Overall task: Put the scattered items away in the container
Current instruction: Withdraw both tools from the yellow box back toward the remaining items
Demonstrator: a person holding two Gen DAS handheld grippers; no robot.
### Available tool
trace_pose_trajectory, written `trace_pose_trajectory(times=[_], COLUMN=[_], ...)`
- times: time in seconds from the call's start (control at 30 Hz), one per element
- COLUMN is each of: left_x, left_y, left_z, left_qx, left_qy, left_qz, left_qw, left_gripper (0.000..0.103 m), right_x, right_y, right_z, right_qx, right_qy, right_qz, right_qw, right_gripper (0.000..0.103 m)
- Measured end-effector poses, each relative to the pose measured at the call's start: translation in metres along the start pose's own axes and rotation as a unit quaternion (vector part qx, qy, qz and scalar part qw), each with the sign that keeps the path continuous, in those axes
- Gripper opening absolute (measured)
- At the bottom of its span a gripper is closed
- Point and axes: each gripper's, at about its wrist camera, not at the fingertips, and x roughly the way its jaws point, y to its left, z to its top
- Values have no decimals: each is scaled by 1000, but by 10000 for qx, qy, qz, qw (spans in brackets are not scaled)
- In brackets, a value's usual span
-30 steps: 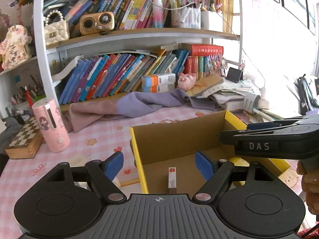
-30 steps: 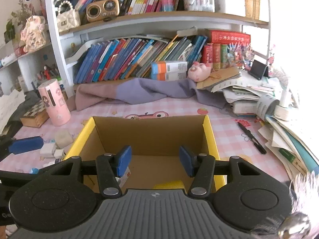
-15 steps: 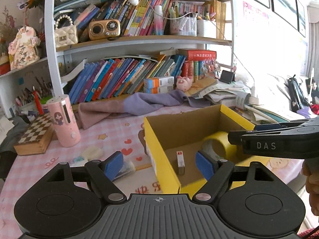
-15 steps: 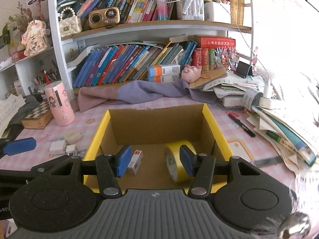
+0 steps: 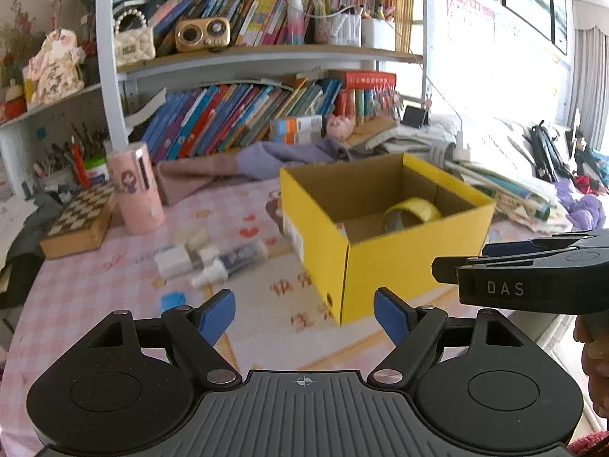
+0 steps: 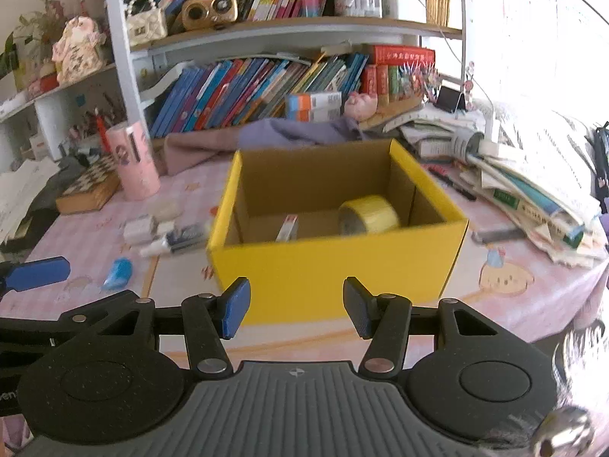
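Looking past your left gripper (image 5: 304, 314), you lose the near floor of the yellow box (image 5: 403, 262) behind its front wall; only the roll of yellow tape (image 5: 413, 211) inside shows, and it is blurred. From your right gripper (image 6: 297, 306) the box (image 6: 335, 270) opens more fully: the tape roll (image 6: 369, 215) sits toward its right side and a small red-and-white carton (image 6: 287, 228) leans left of it, its print too smeared to read.

Left of the box, on the worktop (image 5: 95, 285), lies a cluster of scattered small items (image 5: 207, 257): white blocks, a small bottle and a dark tube, none sharp enough to name surely. A blue piece (image 6: 118, 272) lies nearer you than that cluster, well apart from the box.

Both grippers hang above the worktop in front of the box, jaws spread wide with nothing between them. Your right gripper shows in the left view at the right edge, partly cut off, with the letters "DAS" (image 5: 505, 288) on its body.

The worktop wears a pink checked cloth with hearts and cartoon prints. Behind the box a purple cloth (image 6: 289, 137) is bunched against a bookshelf (image 6: 266, 72) of leaning books. Far left of the box stand a pink cylinder (image 5: 135, 188) and a chequered board box (image 5: 78, 221). Right of the box, papers (image 6: 533, 190) are piled.
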Motion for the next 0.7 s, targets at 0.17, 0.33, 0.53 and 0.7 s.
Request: trace_pose_trajectory(times=[0.17, 0.33, 0.53, 0.7], left_x=[-13, -20, -21, -22], left_y=[6, 15, 28, 41], left_z=[-13, -26, -41, -52], left_qx=[2, -41, -162, -314], left_qy=[107, 246, 503, 732], left_qz=[0, 74, 246, 329], left_qw=[9999, 9997, 9983, 9963], left_gripper=[82, 82, 82, 82], right_x=[-11, -16, -13, -7], right_y=[13, 25, 39, 51], right_z=[-18, -30, -41, -47], right_qx=[45, 33, 8, -23], right_qy=[143, 264, 499, 725], right_qz=[25, 88, 206, 286], right_qw=[9999, 9996, 9985, 9970], right_gripper=[52, 53, 54, 56])
